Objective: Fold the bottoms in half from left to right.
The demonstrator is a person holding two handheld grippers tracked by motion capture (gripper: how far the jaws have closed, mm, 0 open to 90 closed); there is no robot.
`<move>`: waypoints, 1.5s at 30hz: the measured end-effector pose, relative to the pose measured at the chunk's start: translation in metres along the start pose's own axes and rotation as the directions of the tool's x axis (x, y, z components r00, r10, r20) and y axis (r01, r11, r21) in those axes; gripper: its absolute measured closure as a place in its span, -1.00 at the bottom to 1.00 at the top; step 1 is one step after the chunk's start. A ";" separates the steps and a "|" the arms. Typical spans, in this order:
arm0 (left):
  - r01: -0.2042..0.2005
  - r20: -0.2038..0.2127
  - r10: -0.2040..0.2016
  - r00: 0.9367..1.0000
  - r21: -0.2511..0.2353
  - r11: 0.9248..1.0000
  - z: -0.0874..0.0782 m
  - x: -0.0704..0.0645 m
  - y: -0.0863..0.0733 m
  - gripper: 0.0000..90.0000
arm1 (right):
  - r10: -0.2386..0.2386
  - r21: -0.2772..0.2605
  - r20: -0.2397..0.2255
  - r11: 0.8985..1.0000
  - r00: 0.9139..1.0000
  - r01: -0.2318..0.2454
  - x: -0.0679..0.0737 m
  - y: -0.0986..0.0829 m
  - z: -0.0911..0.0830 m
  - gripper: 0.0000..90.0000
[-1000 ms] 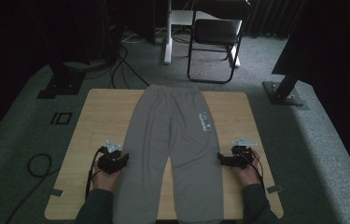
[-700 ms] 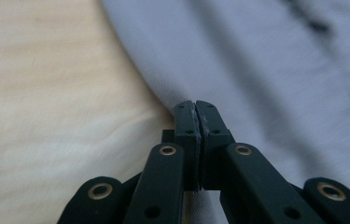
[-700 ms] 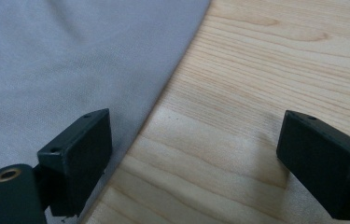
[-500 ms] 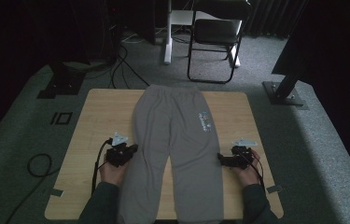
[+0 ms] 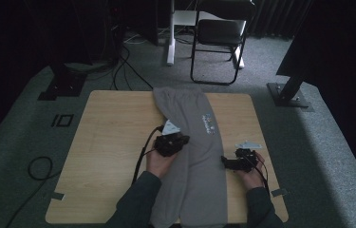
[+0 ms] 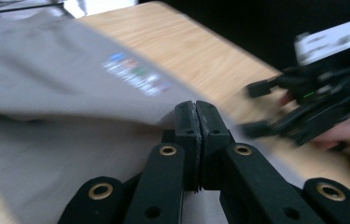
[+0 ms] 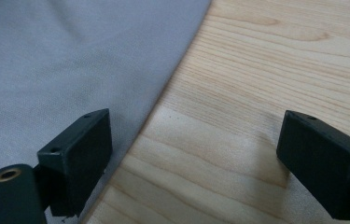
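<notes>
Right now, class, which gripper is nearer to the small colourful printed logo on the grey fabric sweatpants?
Left. The left gripper sits just beside the logo, shut on the sweatpants; the right gripper waits farther down at their outer edge.

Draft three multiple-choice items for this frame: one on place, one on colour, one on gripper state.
1. Where does the right gripper sit?
A. At the trousers' right edge
B. On the chair
C. At the table's far left corner

2. What colour are the trousers?
A. Red
B. Grey
C. Black

3. How does the left gripper stand?
A. Wide open above bare wood
B. Shut on the trousers
C. Lying on the floor

Answers: 1 A, its open jaws straddle the fabric edge on the table; 2 B, grey cloth in all views; 3 B, the jaws meet, pinching cloth.
</notes>
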State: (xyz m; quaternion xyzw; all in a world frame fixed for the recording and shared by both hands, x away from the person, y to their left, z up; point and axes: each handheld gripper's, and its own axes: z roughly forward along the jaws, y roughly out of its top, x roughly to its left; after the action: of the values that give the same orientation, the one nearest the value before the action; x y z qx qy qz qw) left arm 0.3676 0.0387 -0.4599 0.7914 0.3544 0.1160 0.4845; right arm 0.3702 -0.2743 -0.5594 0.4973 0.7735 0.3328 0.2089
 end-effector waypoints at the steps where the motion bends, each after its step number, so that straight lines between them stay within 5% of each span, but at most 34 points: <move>1: -0.006 0.018 0.006 1.000 0.000 1.000 0.005 -0.006 0.004 0.98 | 0.001 0.000 0.000 1.000 1.000 -0.001 0.000 0.000 0.000 -0.77; 4: -0.046 0.051 0.045 0.998 0.023 0.999 0.024 -0.020 0.009 0.98 | -0.002 -0.001 0.001 1.000 1.000 0.002 0.000 0.000 0.000 -0.78; 7: -0.031 0.065 0.027 0.998 0.055 0.998 0.038 -0.019 0.003 0.97 | 0.000 0.000 0.001 1.000 1.000 0.000 0.000 0.000 0.000 -0.77; 9: -0.017 0.092 0.010 0.996 0.071 0.997 0.042 -0.015 -0.002 0.79 | 0.000 0.000 0.000 1.000 1.000 0.000 0.000 0.000 0.000 -0.77; 13: -0.027 0.054 0.023 0.998 0.064 0.998 0.027 -0.004 -0.011 0.57 | 0.004 -0.002 0.005 1.000 1.000 -0.004 0.000 0.000 -0.001 -0.72; 18: 0.038 -0.049 -0.036 0.998 0.035 0.999 -0.006 0.027 -0.034 0.44 | 0.007 0.023 0.008 1.000 1.000 -0.007 0.001 0.002 -0.002 -0.66; 19: 0.056 -0.065 -0.054 0.996 0.028 0.998 -0.012 0.034 -0.040 0.43 | 0.000 0.025 -0.001 1.000 1.000 0.000 0.003 0.003 -0.004 -0.37; 20: 0.071 -0.085 -0.069 0.994 0.023 0.997 -0.018 0.040 -0.047 0.43 | 0.000 0.025 -0.001 1.000 1.000 0.000 0.003 0.003 -0.004 -0.37; 23: 0.082 -0.162 -0.076 0.984 0.032 0.996 -0.034 0.056 -0.068 0.39 | -0.003 -0.010 -0.043 1.000 0.999 0.002 0.006 0.007 -0.009 0.10; 26: 0.070 -0.253 -0.053 0.966 0.059 0.996 -0.049 0.068 -0.089 0.37 | -0.001 -0.048 -0.083 0.999 0.997 -0.003 0.013 0.014 -0.013 0.24; 33: 0.141 -0.331 -0.119 0.936 0.044 0.989 -0.065 0.087 -0.119 0.35 | -0.040 -0.061 -0.128 0.998 0.991 0.032 0.039 0.035 -0.004 0.23; 38: 0.160 -0.395 -0.150 0.906 -0.006 0.987 -0.069 0.089 -0.127 0.35 | -0.088 -0.067 -0.151 0.995 0.985 0.078 0.066 0.059 0.007 0.16; 41: 0.173 -0.410 -0.167 0.897 -0.024 0.985 -0.070 0.090 -0.129 0.35 | -0.106 -0.047 -0.162 0.994 0.981 0.100 0.078 0.069 0.017 0.08; 45: 0.193 -0.403 -0.191 0.895 -0.037 0.981 -0.071 0.093 -0.131 0.35 | -0.137 0.014 -0.157 0.990 0.978 0.141 0.088 0.071 0.034 0.02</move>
State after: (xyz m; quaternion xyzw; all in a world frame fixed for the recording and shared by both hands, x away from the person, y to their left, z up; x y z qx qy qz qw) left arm 0.3382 0.1866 -0.5499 0.7125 0.5234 0.2280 0.4080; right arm 0.4003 -0.1637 -0.5314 0.4174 0.8243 0.3454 0.1642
